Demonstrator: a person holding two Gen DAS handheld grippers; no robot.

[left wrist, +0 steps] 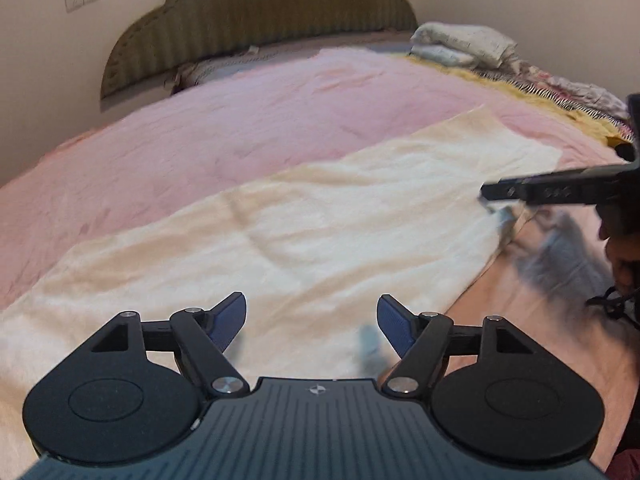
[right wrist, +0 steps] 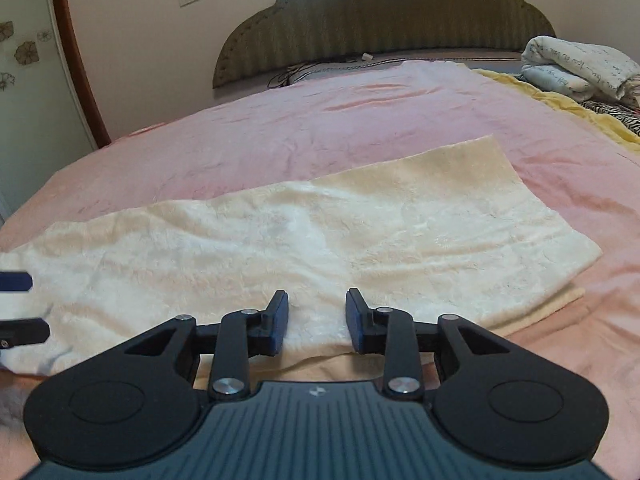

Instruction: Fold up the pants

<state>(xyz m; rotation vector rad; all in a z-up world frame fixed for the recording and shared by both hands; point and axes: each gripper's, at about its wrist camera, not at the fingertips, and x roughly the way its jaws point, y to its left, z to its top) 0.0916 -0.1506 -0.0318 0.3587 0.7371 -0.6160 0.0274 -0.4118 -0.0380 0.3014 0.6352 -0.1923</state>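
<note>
Cream fleece pants (left wrist: 320, 220) lie flat and lengthwise on the pink bedspread (left wrist: 240, 120); a second layer shows under their right end (right wrist: 552, 300). My left gripper (left wrist: 312, 320) stands open over the pants' near edge, with nothing between its blue pads. My right gripper (right wrist: 317, 312) is partly open just above the near hem of the pants (right wrist: 320, 232), its pads apart and off the cloth. In the left wrist view the right gripper (left wrist: 486, 194) reaches in from the right over the pants' end. The left gripper's fingertips (right wrist: 16, 282) show at the left edge of the right wrist view.
A green padded headboard (right wrist: 380, 20) stands at the far end of the bed. A folded white quilt (right wrist: 576, 68), a yellow blanket (right wrist: 560, 104) and zebra-print cloth (right wrist: 616, 114) lie at the back right. A brown door frame (right wrist: 76, 60) is at the left. A hand (left wrist: 620, 264) holds the right gripper.
</note>
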